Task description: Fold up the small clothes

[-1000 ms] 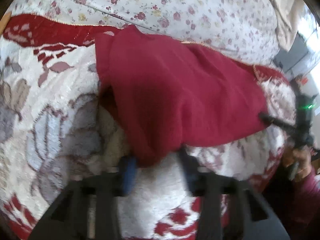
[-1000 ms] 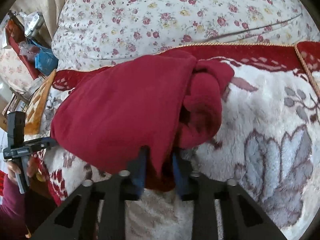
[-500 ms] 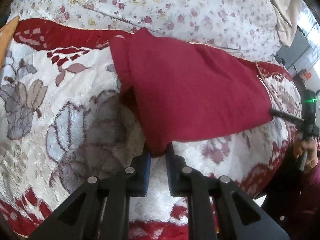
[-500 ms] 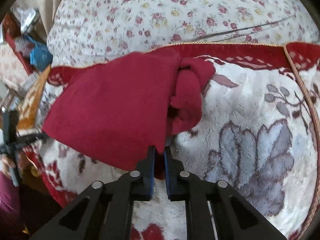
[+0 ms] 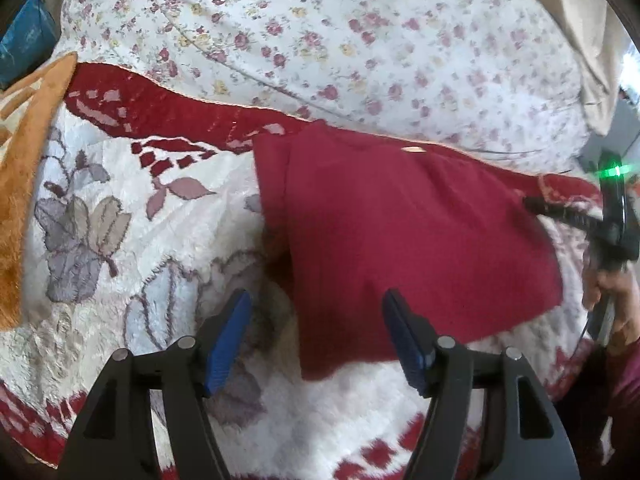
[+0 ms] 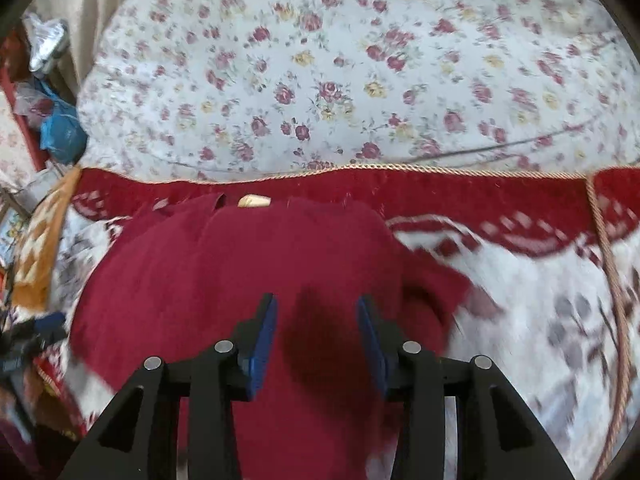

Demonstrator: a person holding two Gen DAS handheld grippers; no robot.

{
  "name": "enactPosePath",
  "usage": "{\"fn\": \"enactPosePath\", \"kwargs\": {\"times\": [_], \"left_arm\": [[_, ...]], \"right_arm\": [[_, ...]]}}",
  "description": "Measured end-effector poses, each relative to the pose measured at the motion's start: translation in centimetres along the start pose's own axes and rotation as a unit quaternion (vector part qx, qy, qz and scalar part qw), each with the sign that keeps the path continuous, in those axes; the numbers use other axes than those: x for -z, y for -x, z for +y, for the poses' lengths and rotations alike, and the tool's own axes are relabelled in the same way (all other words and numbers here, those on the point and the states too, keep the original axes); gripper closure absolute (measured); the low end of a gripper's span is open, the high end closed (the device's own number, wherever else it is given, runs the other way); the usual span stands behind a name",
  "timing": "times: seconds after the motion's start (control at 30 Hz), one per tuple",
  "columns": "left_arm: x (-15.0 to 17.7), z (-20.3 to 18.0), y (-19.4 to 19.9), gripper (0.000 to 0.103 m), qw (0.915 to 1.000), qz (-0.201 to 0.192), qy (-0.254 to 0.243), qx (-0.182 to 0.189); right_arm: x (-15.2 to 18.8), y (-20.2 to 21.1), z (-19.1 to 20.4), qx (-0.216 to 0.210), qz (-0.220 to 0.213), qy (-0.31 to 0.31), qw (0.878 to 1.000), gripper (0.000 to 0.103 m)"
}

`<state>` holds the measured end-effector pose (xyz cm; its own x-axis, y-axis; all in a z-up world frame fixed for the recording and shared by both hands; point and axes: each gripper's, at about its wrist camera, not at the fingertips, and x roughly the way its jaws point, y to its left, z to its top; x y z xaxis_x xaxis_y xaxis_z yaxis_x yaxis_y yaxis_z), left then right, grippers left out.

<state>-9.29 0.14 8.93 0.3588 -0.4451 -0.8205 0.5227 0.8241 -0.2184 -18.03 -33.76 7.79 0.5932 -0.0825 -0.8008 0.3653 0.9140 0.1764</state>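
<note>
Half a second ago the left tool (image 5: 316,328) was pinched on the near corner of the red garment (image 5: 400,240); now its jaws are spread wide and empty, and that corner lies on the plush floral blanket (image 5: 120,208) just ahead, between the fingers. The right tool (image 6: 316,332) has likewise let go: its jaws are parted and hover right over the cloth, which spreads flat ahead and beneath it. With both corners released, this fold looks laid down. The next step is probably a fresh grasp for the following fold.
</note>
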Motion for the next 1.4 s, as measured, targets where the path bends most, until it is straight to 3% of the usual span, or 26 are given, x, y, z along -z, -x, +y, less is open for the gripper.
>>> {"fn": "enactPosePath", "kwargs": {"times": [0.23, 0.37, 0.47, 0.53, 0.6, 0.73, 0.87, 1.03, 1.13, 1.2, 1.27, 1.33, 1.4], "left_arm": [[-0.7, 0.3, -1.8, 0.036, 0.999, 0.001, -0.005, -0.044], [-0.9, 0.1, -2.8, 0.036, 0.9982, 0.008, -0.012, -0.058], [-0.9, 0.1, -3.2, 0.036, 0.9982, 0.013, -0.012, -0.058], [-0.9, 0.2, -3.2, 0.036, 0.9983, 0.012, -0.011, -0.056], [-0.9, 0.3, -3.2, 0.034, 0.9983, 0.011, -0.011, -0.055], [-0.9, 0.4, -3.2, 0.033, 0.9985, 0.013, -0.008, -0.052], [-0.7, 1.4, -2.6, 0.033, 0.9991, 0.018, 0.01, -0.038], [-0.3, 3.2, -2.0, 0.03, 0.9986, 0.015, 0.04, -0.03], [-0.2, 4.1, -2.3, 0.03, 0.9976, 0.024, 0.065, -0.009], [-0.2, 4.4, -2.4, 0.03, 0.9966, 0.028, 0.077, 0.0], [-0.2, 4.4, -2.5, 0.03, 0.9964, 0.029, 0.079, 0.005], [-0.3, 4.2, -2.5, 0.03, 0.9967, 0.026, 0.077, 0.006], [-0.4, 3.9, -2.6, 0.029, 0.9968, 0.025, 0.076, 0.009]], "right_arm": [[-2.6, -6.8, -0.4, 0.031, 0.031, -0.002, 0.999, 0.056], [-3.3, -7.9, -1.0, 0.033, 0.04, -0.017, 0.999, 0.051], [-3.6, -7.0, 0.1, 0.057, 0.035, -0.007, 0.998, 0.05], [-3.6, -5.9, 1.5, 0.053, 0.019, 0.003, 0.998, 0.048], [-3.5, -5.0, 3.7, 0.014, 0.011, 0.021, 1.0, 0.046], [-3.2, -5.4, 10.6, -0.058, 0.03, 0.084, 0.994, 0.046], [-2.8, -7.0, 16.7, -0.097, 0.042, 0.13, 0.986, 0.046], [-3.5, -11.2, 23.4, -0.11, 0.064, 0.172, 0.977, 0.051], [-3.9, -15.1, 25.1, -0.088, 0.111, 0.166, 0.976, 0.051], [-4.4, -15.6, 25.1, -0.086, 0.111, 0.152, 0.978, 0.049], [-5.2, -15.6, 24.8, -0.112, 0.128, 0.112, 0.979, 0.032], [-5.4, -15.4, 25.1, -0.147, 0.143, 0.091, 0.974, 0.021], [-4.9, -15.6, 26.4, -0.131, 0.151, 0.119, 0.973, 0.017]]}}
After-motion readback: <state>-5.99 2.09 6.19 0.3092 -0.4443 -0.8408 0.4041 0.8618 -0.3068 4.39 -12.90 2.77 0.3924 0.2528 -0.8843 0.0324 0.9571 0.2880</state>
